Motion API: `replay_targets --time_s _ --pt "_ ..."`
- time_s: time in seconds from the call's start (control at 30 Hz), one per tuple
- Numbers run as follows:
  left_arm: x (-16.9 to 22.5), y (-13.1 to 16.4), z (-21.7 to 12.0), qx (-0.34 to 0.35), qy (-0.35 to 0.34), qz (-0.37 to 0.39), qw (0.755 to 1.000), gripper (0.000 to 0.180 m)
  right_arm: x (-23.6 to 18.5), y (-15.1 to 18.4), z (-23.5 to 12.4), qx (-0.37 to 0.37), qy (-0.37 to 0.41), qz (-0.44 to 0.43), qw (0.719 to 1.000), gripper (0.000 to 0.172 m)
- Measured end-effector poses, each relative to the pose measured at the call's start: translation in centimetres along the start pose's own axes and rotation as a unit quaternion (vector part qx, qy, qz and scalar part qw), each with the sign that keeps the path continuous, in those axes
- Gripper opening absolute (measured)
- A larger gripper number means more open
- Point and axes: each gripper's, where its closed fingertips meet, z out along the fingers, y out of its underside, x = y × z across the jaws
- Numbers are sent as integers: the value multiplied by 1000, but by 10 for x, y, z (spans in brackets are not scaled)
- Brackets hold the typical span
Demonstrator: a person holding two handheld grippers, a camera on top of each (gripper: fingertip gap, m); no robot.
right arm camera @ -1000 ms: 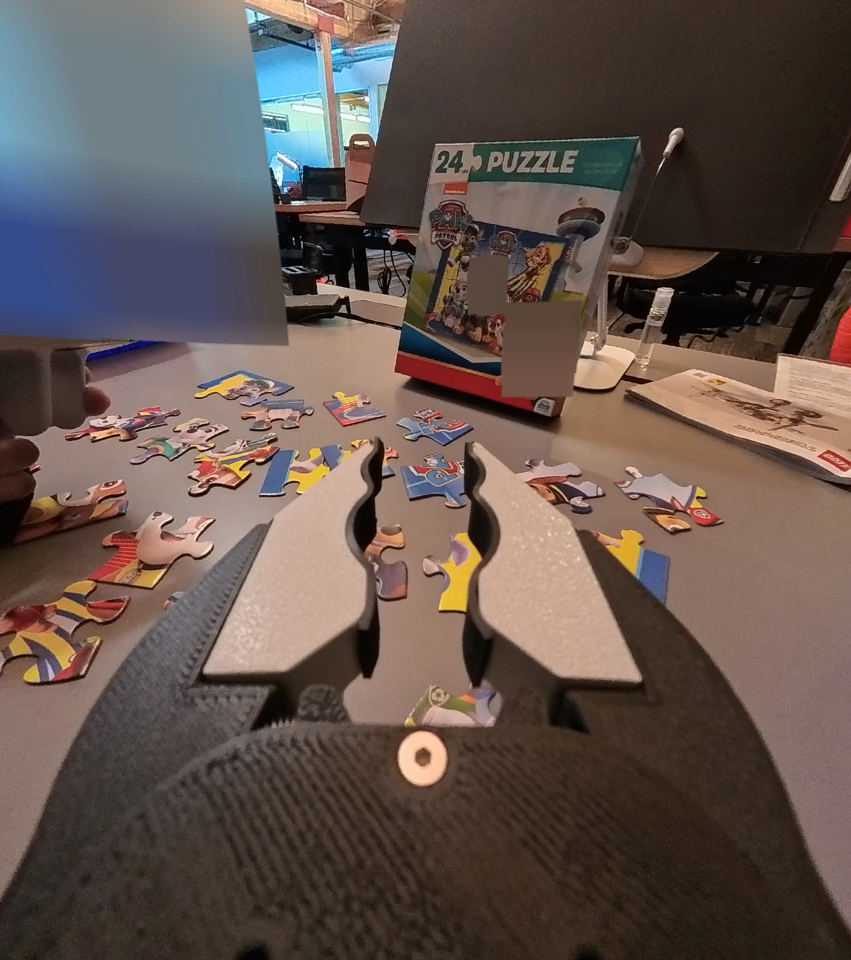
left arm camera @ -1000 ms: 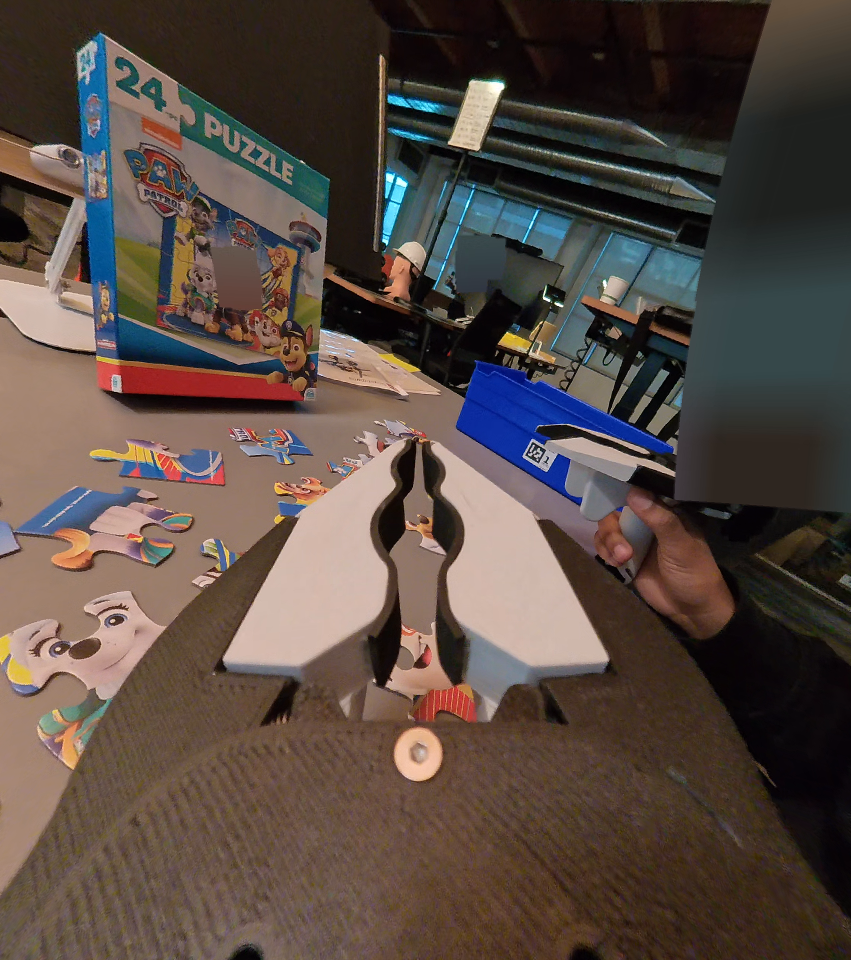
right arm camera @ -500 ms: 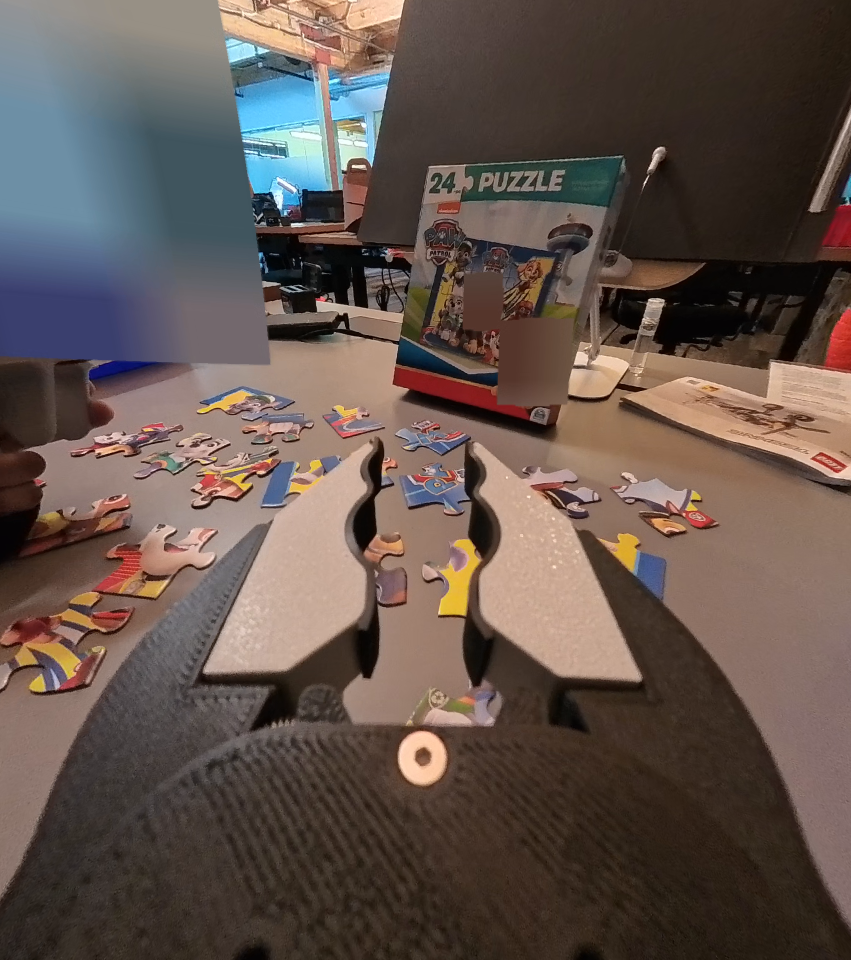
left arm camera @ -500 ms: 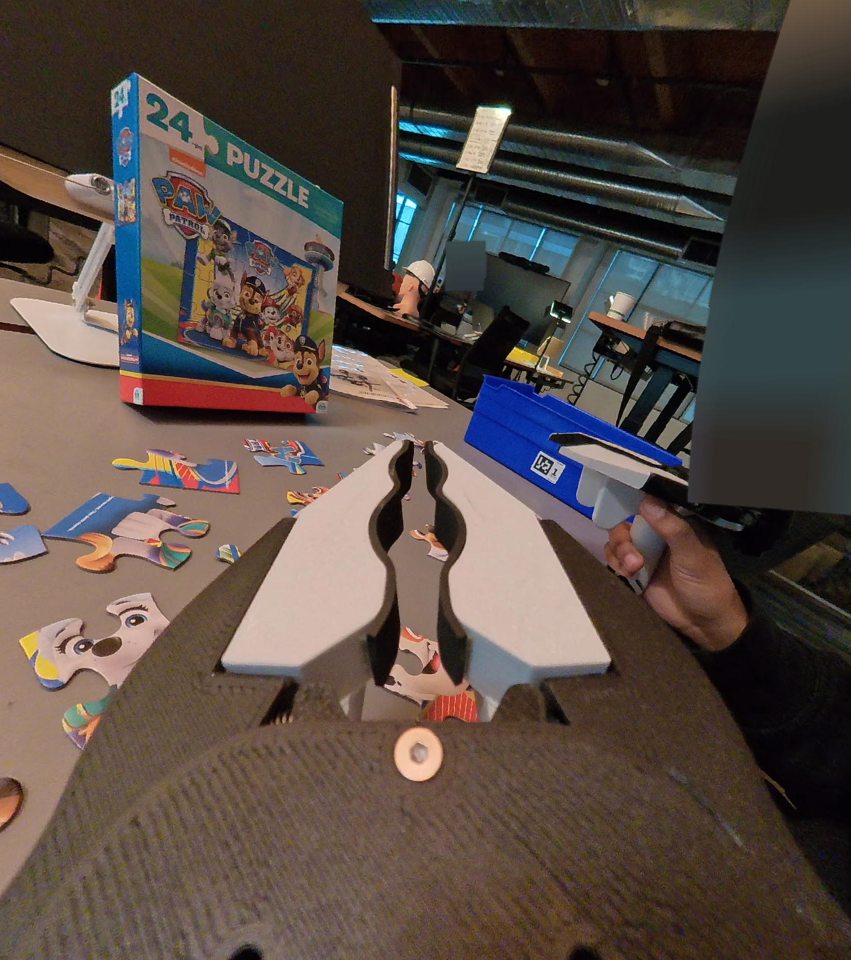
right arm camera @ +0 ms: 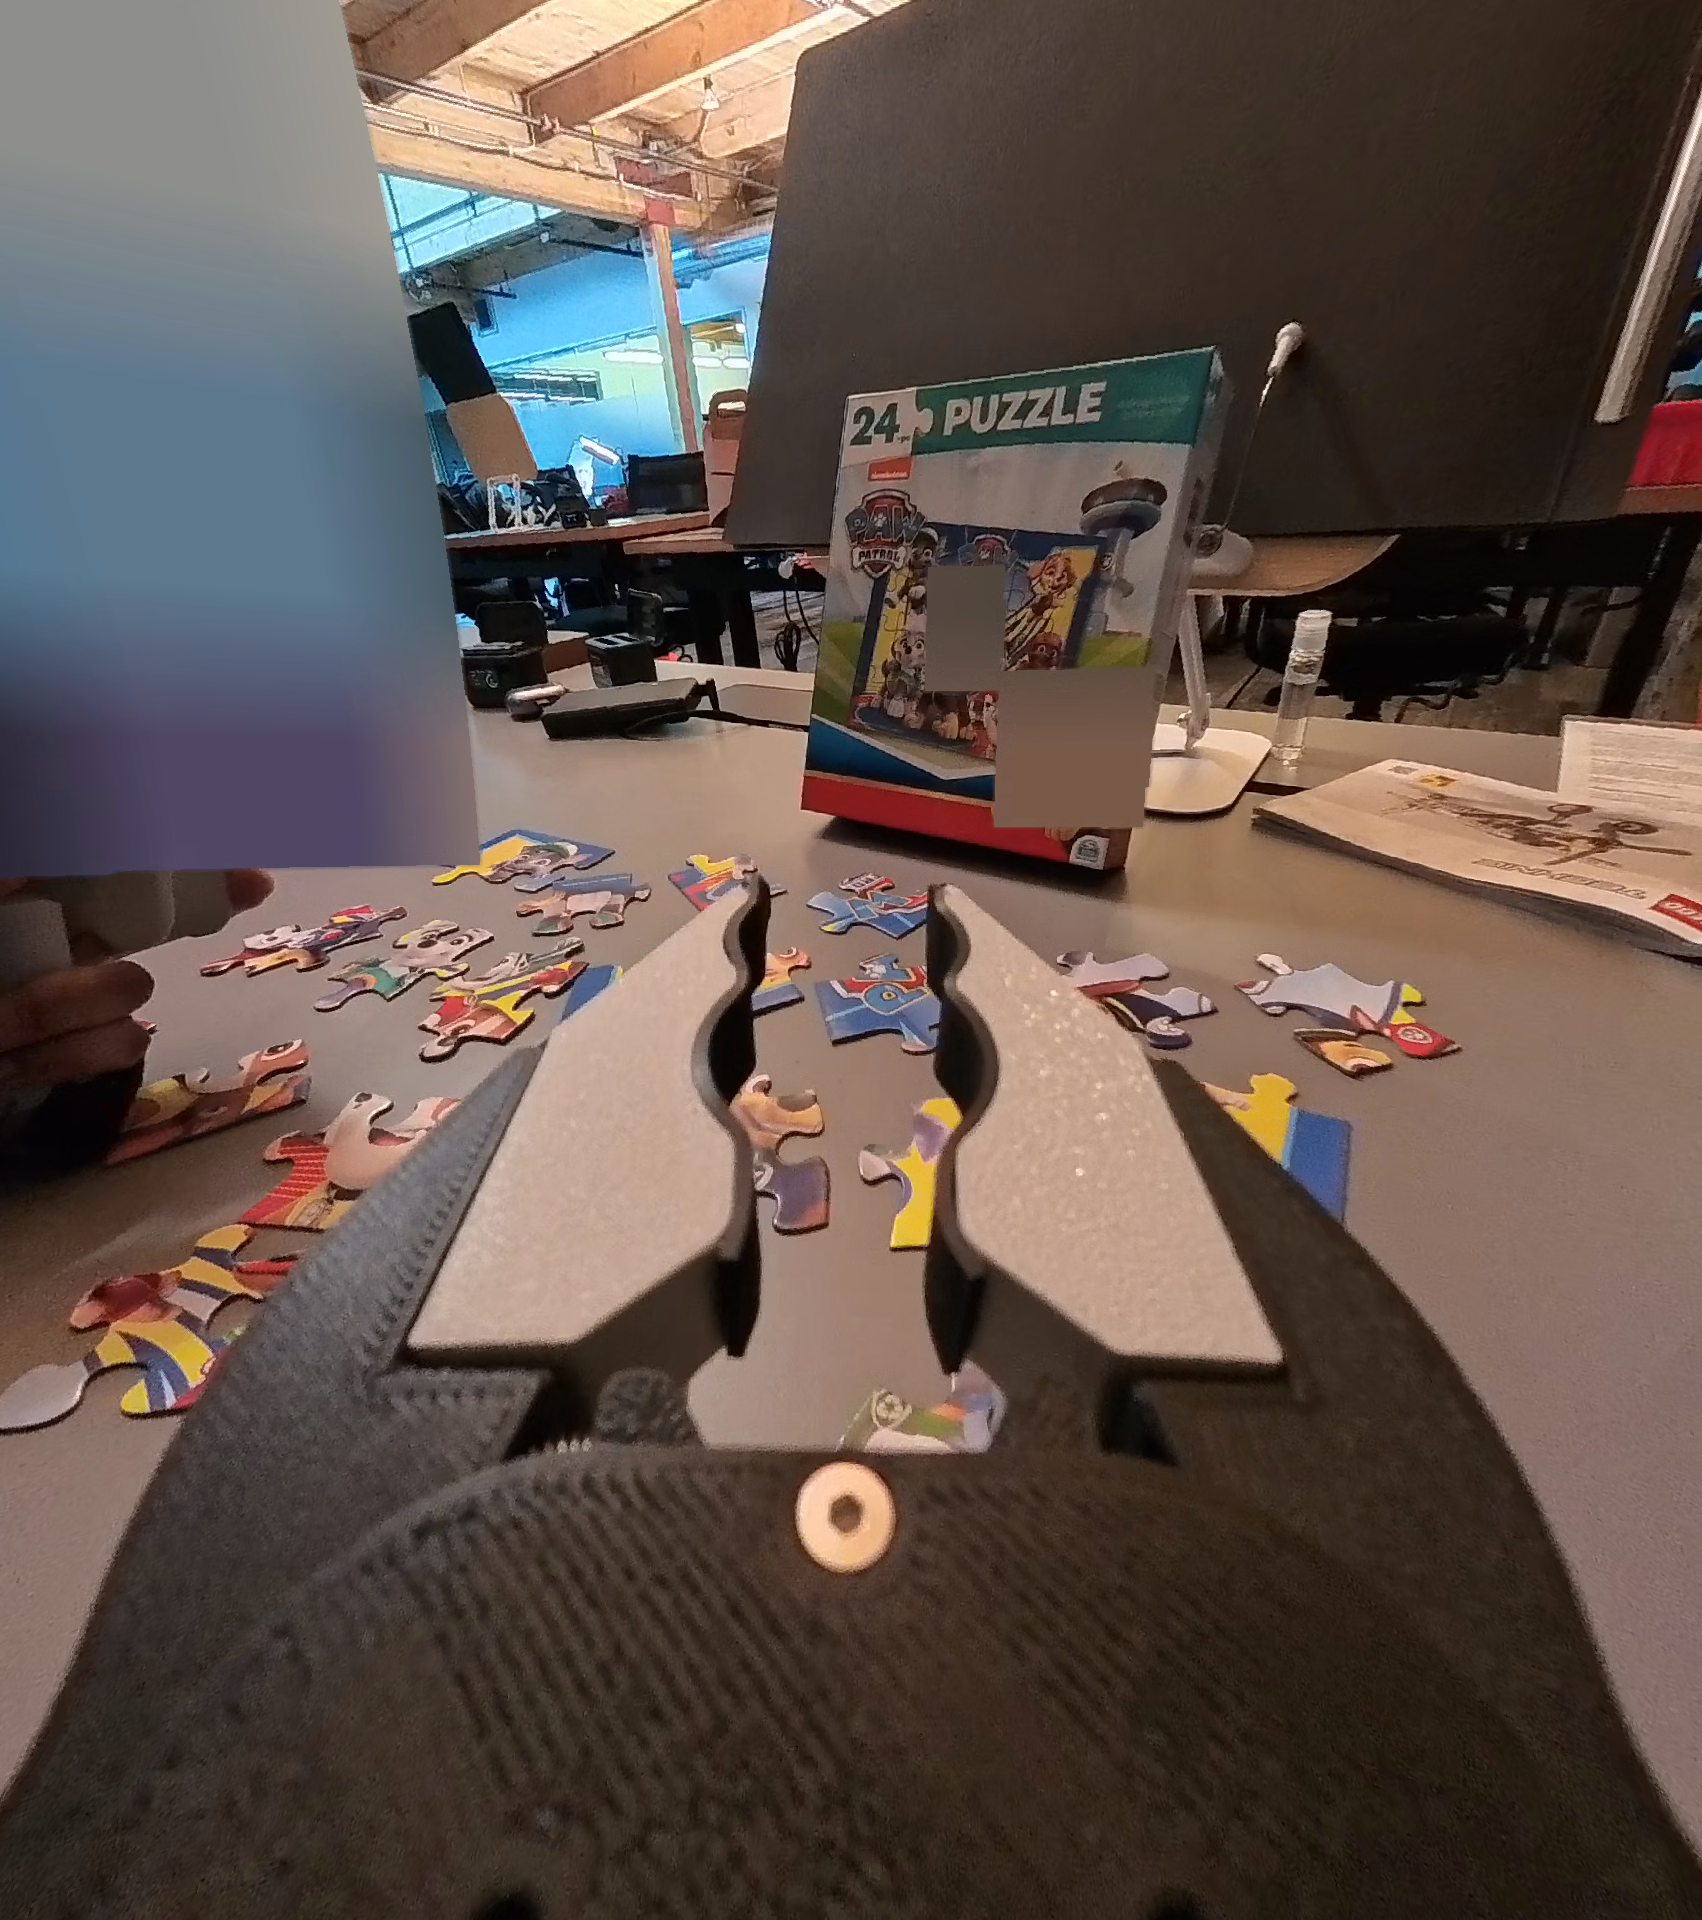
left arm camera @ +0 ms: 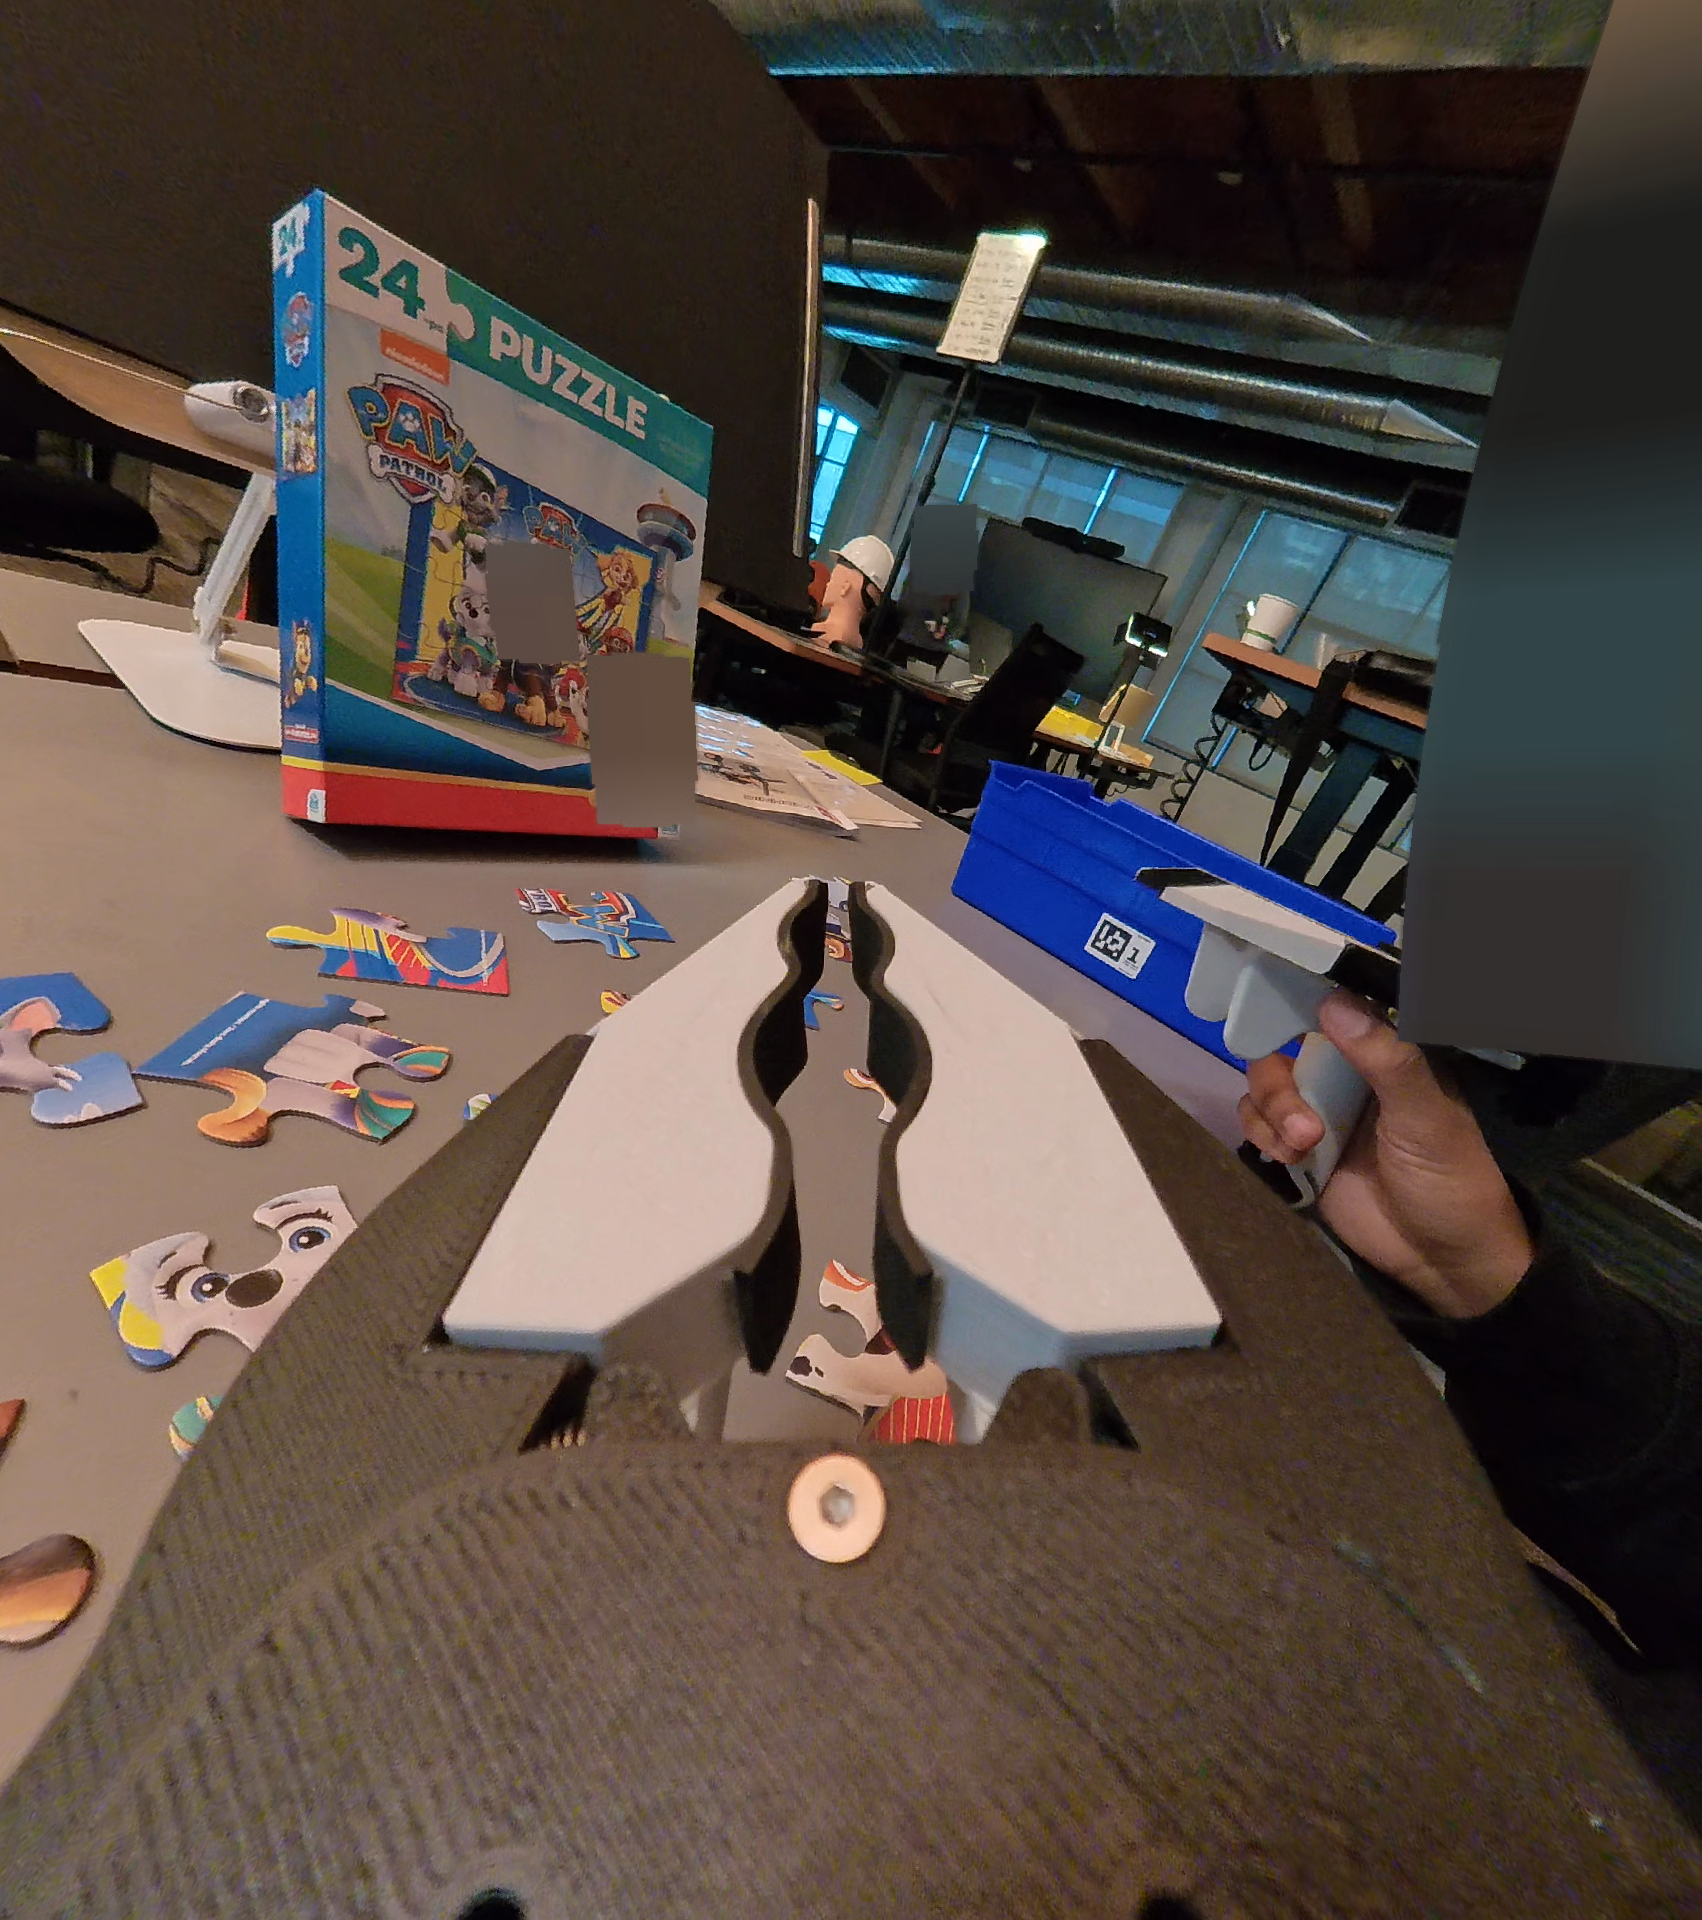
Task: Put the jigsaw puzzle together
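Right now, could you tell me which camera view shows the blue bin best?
The left wrist view: the blue bin sits at the table's right edge, its near wall and white label plain, behind the other handheld gripper. The right wrist view shows none of it.

Grey tabletop (right arm camera: 1449,1195). Multicoloured cardboard puzzle pieces (right arm camera: 878,1003): blue, yellow, red, white. Upright puzzle box (right arm camera: 1008,613) beyond right gripper (right arm camera: 847,904): teal top band, red base. Blue plastic bin (left arm camera: 1086,883) right of left gripper (left arm camera: 831,888).
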Motion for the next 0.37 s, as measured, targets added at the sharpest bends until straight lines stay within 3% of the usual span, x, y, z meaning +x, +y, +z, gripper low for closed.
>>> replay_targets --time_s 0.17,0.27,0.37 --pt "1 0 0 -1 1 2 1000 0 -2 -12 -7 27 -1 -10 1000 22" --pt "1 1 0 -2 1 2 1000 0 -5 -41 -27 115 8 -46 992 5" --pt "1 1 1 -3 2 0 1000 0 -4 -47 -34 138 18 -53 989 4"
